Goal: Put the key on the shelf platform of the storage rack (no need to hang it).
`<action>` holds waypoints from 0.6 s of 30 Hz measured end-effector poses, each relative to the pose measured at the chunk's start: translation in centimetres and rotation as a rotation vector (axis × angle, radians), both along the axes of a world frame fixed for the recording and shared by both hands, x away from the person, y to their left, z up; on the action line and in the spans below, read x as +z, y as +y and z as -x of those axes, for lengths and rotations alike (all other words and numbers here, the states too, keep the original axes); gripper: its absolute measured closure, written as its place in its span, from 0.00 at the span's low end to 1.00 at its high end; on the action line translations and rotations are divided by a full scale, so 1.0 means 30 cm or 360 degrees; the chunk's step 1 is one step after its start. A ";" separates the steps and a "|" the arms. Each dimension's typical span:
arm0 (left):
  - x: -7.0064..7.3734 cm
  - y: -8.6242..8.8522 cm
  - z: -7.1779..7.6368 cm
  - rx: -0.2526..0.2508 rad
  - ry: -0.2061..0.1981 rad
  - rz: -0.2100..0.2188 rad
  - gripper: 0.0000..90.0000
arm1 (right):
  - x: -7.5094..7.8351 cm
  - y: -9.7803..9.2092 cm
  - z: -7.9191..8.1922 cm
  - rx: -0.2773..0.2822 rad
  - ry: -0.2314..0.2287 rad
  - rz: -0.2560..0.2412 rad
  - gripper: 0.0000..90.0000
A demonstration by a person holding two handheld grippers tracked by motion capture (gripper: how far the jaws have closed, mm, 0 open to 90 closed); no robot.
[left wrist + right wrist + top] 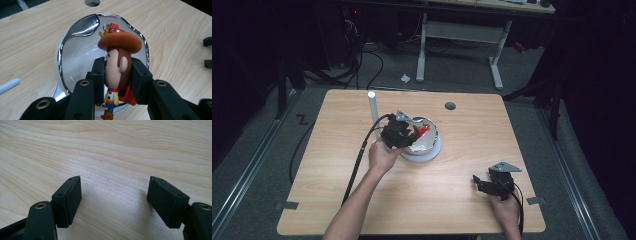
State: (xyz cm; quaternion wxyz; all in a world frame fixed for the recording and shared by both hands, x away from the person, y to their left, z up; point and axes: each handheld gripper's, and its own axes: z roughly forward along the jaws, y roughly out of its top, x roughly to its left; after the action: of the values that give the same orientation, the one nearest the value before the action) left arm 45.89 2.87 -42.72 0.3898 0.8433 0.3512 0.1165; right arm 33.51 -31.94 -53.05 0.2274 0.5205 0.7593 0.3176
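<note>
A cowboy figure keychain [117,65], with a brown hat and a red tag on its ring, hangs over a shiny silver bowl [75,50]. My left gripper [117,75] is shut on the figure's head. From above, that gripper [404,131] hovers over the bowl [429,145] at the table's middle, a red bit of the toy [422,130] showing. My right gripper [115,200] is open above bare wood, nothing between its pads. It sits near the table's front right corner [479,182].
A white upright post [372,107] stands just left of the bowl. A round cable hole [450,106] lies behind it in the wooden table [337,185]. Cables trail off the table's left side. The right gripper's fingertips [207,52] show at the left gripper view's edge.
</note>
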 end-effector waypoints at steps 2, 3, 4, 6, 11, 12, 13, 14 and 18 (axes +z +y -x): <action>-0.009 -0.006 -0.008 0.0007 0.0009 -0.0012 0.75 | 0.000 0.000 0.000 -0.0002 0.0001 -0.0001 0.31; -0.013 -0.009 -0.012 0.0011 0.0009 -0.0018 0.75 | 0.000 0.000 0.000 0.0000 0.0000 0.0000 0.31; -0.017 -0.012 -0.015 0.0014 0.0009 -0.0026 0.75 | 0.000 0.000 0.000 0.0000 0.0000 0.0000 0.31; -0.022 -0.017 -0.021 0.0016 0.0007 -0.0035 0.75 | 0.000 0.000 0.000 0.0000 0.0000 0.0000 0.31; -0.039 -0.033 -0.031 0.0023 0.0015 -0.0063 0.75 | 0.000 0.000 0.000 -0.0002 0.0001 -0.0001 0.31; -0.042 -0.037 -0.032 0.0026 0.0020 -0.0066 0.75 | 0.000 0.000 0.000 -0.0002 0.0001 -0.0001 0.31; -0.044 -0.040 -0.035 0.0029 0.0017 -0.0069 0.75 | 0.000 0.000 0.000 -0.0002 0.0001 -0.0001 0.31; -0.045 -0.043 -0.037 0.0028 0.0017 -0.0072 0.75 | 0.000 0.000 0.000 -0.0002 0.0001 -0.0001 0.31; -0.053 -0.055 -0.042 0.0030 0.0021 -0.0082 0.75 | 0.000 0.000 0.000 -0.0002 0.0000 -0.0001 0.31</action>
State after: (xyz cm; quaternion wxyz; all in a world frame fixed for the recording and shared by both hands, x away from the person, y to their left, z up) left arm 47.13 1.21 -44.29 0.3644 0.8504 0.3587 0.1237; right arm 33.50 -31.93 -53.05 0.2274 0.5210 0.7590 0.3175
